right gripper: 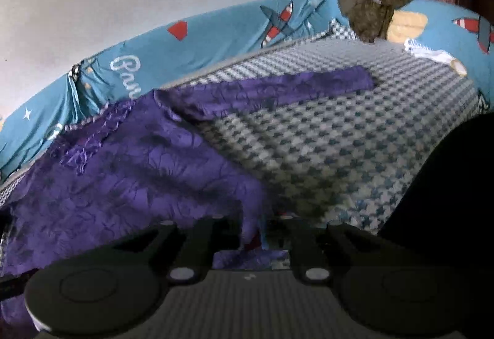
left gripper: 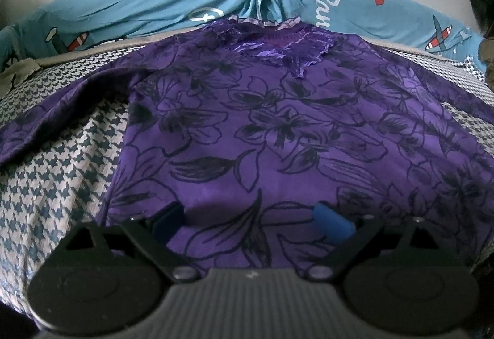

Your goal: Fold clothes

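While the purple blouse lies spread on the bed, folding is just beginning.
Left gripper gapes; right gripper pinches the hem near the bed's front edge and, I judge, must carry it over.

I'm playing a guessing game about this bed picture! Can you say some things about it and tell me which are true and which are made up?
1. The purple top has dark flowers printed on it. True.
2. The top is folded into a small square. False: it lies spread out with a sleeve stretched to the side.
3. The top lies on a checked blanket. True.
4. The left gripper has its jaws squeezed shut. False: they stand wide apart above the fabric.
5. The sheet behind is plain red. False: it is blue with airplanes and stars.
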The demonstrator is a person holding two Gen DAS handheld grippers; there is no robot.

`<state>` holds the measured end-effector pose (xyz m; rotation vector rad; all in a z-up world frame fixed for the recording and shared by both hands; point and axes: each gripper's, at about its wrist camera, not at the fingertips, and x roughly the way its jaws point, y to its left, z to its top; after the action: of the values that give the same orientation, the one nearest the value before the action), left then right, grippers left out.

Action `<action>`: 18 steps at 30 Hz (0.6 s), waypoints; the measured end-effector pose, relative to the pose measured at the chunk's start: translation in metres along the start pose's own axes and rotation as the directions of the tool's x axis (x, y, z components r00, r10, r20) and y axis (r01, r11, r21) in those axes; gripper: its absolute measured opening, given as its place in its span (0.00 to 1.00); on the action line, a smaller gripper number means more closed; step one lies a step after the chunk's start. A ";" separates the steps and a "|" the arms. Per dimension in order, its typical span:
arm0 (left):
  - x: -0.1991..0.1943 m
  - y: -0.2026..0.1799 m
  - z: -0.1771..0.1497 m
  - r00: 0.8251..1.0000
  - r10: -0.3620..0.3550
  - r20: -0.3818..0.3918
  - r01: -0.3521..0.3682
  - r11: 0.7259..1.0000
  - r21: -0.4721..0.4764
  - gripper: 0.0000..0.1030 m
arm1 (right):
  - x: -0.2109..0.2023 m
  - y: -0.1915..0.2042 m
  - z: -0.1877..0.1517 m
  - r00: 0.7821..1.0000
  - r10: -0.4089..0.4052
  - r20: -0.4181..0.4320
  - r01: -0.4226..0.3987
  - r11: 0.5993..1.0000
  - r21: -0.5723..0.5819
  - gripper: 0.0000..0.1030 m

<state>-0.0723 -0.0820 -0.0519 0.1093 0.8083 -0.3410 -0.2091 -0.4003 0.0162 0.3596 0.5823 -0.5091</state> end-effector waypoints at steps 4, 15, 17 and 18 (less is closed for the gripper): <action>0.002 -0.001 0.002 1.000 -0.007 -0.001 0.007 1.000 -0.004 0.96 | 0.000 0.004 0.010 0.999 0.031 0.015 -0.031 0.999 -0.029 0.25; 0.013 -0.005 0.011 1.000 -0.028 -0.011 0.028 1.000 -0.011 0.96 | 0.039 0.032 0.033 0.966 0.243 -0.093 -0.254 0.958 -0.136 0.27; 0.015 -0.006 0.014 0.999 -0.039 -0.013 0.039 0.999 -0.016 0.97 | 0.048 0.034 0.037 0.954 0.273 -0.125 -0.288 0.950 -0.125 0.28; 0.016 -0.007 0.016 0.999 -0.043 -0.014 0.043 0.999 -0.017 0.97 | 0.052 0.035 0.040 0.949 0.283 -0.139 -0.300 0.946 -0.122 0.28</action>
<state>-0.0536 -0.0959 -0.0526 0.0786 0.8285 -0.3745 -0.1359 -0.4084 0.0220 0.3350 0.6644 -0.1600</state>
